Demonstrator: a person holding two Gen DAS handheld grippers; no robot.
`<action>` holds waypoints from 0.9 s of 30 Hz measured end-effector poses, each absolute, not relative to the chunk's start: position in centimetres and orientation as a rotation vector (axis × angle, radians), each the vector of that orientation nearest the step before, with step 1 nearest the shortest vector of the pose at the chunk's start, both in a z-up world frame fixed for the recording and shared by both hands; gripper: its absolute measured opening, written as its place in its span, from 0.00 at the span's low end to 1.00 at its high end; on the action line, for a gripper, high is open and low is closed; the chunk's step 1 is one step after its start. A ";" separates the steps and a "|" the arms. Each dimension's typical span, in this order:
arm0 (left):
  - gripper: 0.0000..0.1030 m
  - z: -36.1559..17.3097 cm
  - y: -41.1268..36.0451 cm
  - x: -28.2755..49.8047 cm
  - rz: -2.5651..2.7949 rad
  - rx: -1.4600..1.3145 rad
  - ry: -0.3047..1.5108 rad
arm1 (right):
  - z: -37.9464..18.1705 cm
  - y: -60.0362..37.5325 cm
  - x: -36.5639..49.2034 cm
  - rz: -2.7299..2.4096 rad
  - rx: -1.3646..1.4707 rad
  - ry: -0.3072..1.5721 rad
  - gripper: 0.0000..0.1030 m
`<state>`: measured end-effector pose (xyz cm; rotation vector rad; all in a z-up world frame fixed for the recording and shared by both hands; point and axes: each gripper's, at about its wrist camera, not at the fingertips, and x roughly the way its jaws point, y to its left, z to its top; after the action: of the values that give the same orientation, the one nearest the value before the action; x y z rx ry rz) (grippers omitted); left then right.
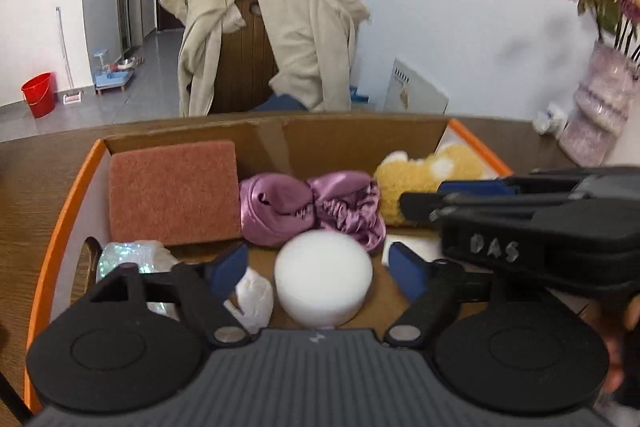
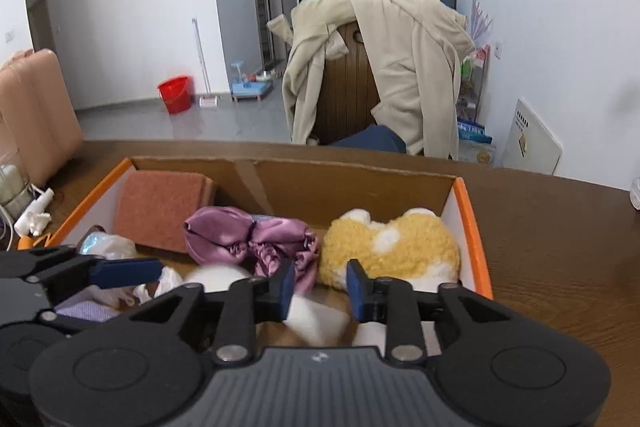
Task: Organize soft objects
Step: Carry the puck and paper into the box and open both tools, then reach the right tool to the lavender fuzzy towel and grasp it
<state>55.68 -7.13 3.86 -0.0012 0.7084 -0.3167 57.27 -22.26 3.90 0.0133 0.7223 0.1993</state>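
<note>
An orange-rimmed cardboard box [image 1: 68,211] [image 2: 474,227] on the wooden table holds a reddish sponge pad [image 1: 174,193] [image 2: 160,209], a purple satin scrunchie [image 1: 312,209] [image 2: 248,237], a yellow plush toy [image 1: 420,175] [image 2: 392,247], a white round foam puck [image 1: 324,279] [image 2: 218,277], crumpled white plastic [image 1: 252,297] and a shiny wrapped item [image 1: 124,255]. My left gripper [image 1: 320,271] is open, its fingers either side of the puck without touching it. My right gripper [image 2: 318,287] is open and empty, over the box in front of the plush; it also shows in the left wrist view [image 1: 424,201].
A chair draped with a beige jacket [image 1: 288,39] [image 2: 384,67] stands behind the table. A vase of dried flowers [image 1: 600,107] sits at the table's right. A white bottle and cables [image 2: 34,215] lie left of the box. A red bucket [image 2: 175,94] stands on the floor.
</note>
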 end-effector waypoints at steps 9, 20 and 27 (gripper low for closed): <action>0.79 9.4 -4.5 51.8 -0.290 0.008 0.594 | 9.9 -23.7 51.8 0.191 -0.007 0.577 0.51; 0.83 15.6 -0.4 38.0 -0.214 0.010 0.416 | 16.9 -26.8 36.8 0.239 -0.049 0.379 0.64; 0.87 14.2 0.2 28.3 -0.208 0.047 0.358 | 14.8 -26.8 27.1 0.280 -0.071 0.330 0.70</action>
<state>28.30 0.17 14.21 0.0470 0.3582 -0.2084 27.15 -26.78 14.79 -0.0710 0.3296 0.2797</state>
